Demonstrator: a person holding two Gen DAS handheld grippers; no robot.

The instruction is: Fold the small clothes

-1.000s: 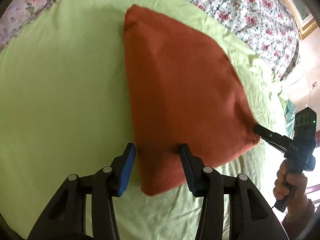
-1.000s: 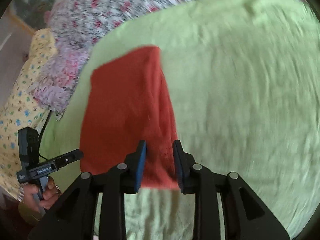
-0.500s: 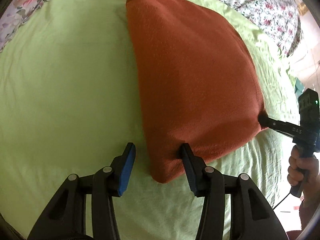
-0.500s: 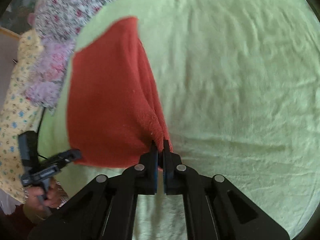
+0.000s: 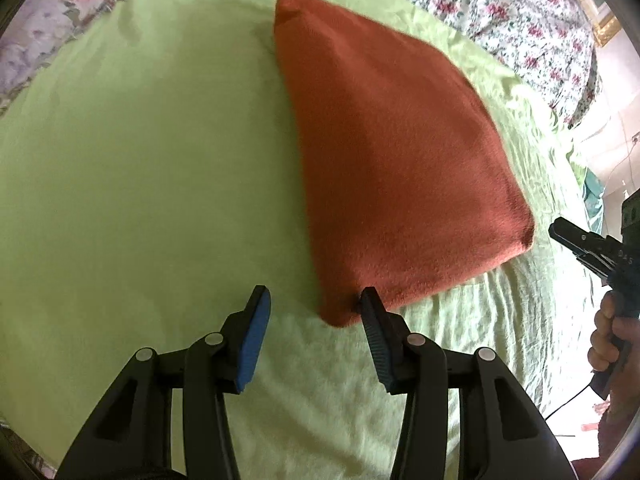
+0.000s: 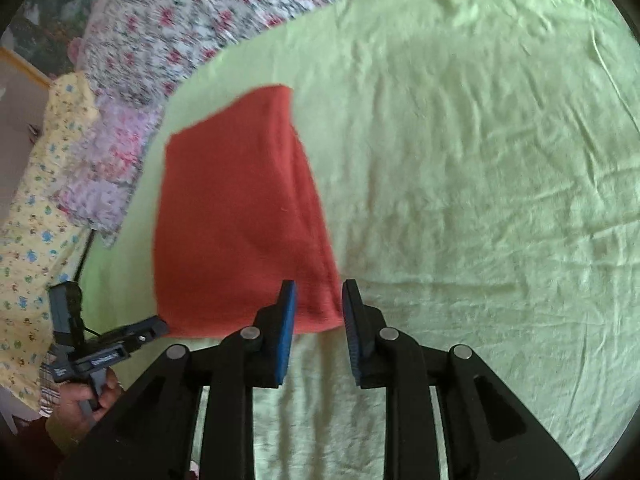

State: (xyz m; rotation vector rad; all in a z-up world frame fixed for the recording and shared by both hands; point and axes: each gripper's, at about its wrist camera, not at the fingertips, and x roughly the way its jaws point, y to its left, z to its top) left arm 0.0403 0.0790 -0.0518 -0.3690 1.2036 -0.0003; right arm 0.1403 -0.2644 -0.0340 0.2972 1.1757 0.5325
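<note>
A rust-red folded cloth (image 5: 392, 152) lies flat on the light green sheet (image 5: 140, 184). My left gripper (image 5: 314, 308) is open at the cloth's near left corner, with the corner lying between its fingers. In the right wrist view the cloth (image 6: 240, 216) lies ahead and to the left. My right gripper (image 6: 318, 304) is open with the cloth's near right corner between its fingers. The right gripper also shows in the left wrist view (image 5: 568, 236), just off the cloth's corner. The left gripper shows in the right wrist view (image 6: 154, 326) at the cloth's near left corner.
The green sheet (image 6: 480, 160) covers a bed. A floral bedspread (image 5: 520, 20) lies beyond it, and floral pillows (image 6: 104, 152) and a yellow patterned cloth (image 6: 32, 220) sit at the left. The bed edge falls off at the right in the left wrist view.
My right gripper was shut on the cloth's corner half a second ago and has opened and let it go. The cloth has dropped flat. Both grippers have drawn back a little.
</note>
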